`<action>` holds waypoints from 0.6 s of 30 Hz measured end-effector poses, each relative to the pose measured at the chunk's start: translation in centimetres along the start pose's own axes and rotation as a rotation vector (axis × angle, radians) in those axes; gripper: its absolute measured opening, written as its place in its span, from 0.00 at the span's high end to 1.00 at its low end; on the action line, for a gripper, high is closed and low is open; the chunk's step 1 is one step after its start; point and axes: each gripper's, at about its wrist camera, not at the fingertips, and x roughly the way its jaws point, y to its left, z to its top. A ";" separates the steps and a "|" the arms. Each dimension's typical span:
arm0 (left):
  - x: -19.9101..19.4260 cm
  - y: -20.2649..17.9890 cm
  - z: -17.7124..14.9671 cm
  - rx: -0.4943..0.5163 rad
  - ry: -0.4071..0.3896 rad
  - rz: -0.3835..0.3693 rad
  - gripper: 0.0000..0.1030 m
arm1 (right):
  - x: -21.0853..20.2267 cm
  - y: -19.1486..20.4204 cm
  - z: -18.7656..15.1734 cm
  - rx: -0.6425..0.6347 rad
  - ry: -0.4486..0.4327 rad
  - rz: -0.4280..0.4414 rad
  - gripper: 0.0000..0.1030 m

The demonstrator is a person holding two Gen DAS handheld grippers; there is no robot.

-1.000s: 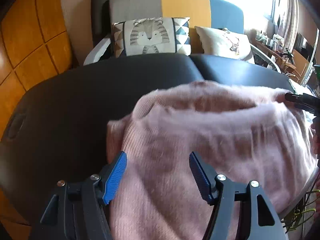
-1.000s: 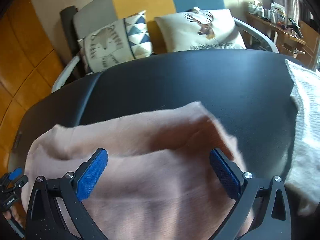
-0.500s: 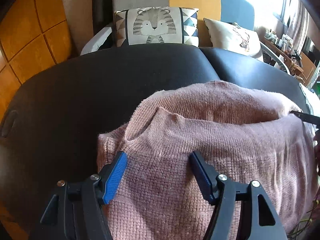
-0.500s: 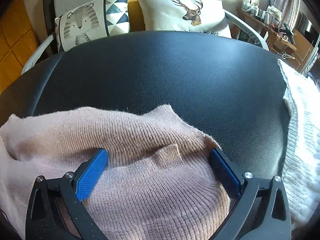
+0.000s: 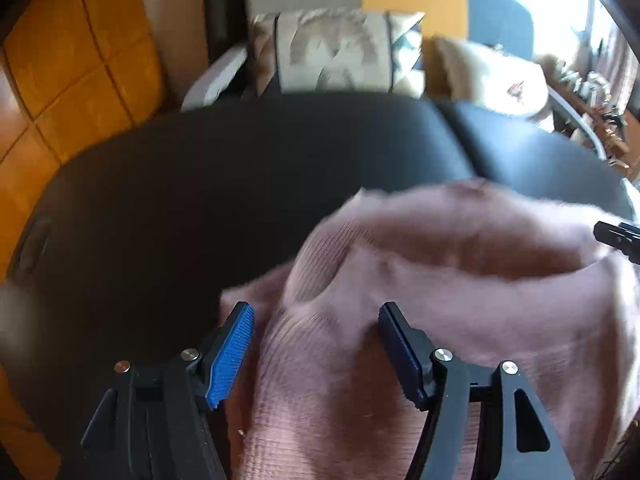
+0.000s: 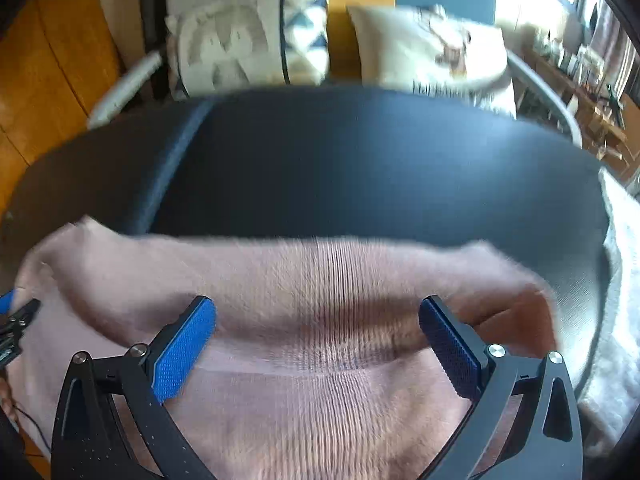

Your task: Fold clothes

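— Pink knit, that's the sweater (image 5: 460, 300); where does it lie now?

— On the black padded surface (image 5: 240, 184), bunched toward the near edge; a second ago it was a looser heap, and now its top layer runs as one long ridge across the right wrist view, with a shadowed crease just under it.

— And the fingers?

— Both pairs stand wide; the left gripper (image 5: 316, 344) has cloth between its blue pads but they do not press on it; the right gripper (image 6: 316, 336) straddles the crease the same way, holding nothing. Both have come lower and closer to the knit than a second ago; the pictures are blurred with motion.

— What does that mean for the fold?

— My guess is one fold is laid and let go; the ridge looks uneven at the right end, so the next step may be smoothing or a fresh grip.

— Anything else near?

— A white knit (image 6: 616, 280) lies at the right edge, just beside the sweater; cushions (image 6: 252, 40) sit on the chair behind.
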 end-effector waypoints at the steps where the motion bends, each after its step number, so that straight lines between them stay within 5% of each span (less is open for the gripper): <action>1: 0.0 0.4 -0.2 -0.016 -0.009 -0.021 0.34 | 0.6 -0.4 -0.2 0.025 0.016 0.023 0.00; 5: 0.0 1.0 -0.3 -0.031 -0.022 -0.052 0.34 | -0.6 -0.3 0.4 0.059 -0.013 0.013 0.00; 12: -0.4 1.3 -0.3 -0.038 -0.021 -0.056 0.34 | -4.8 6.8 2.9 -0.061 -0.139 0.114 0.00; 18: -0.2 2.2 -0.7 -0.039 -0.017 -0.076 0.34 | -1.3 11.8 2.1 -0.166 -0.055 0.109 0.00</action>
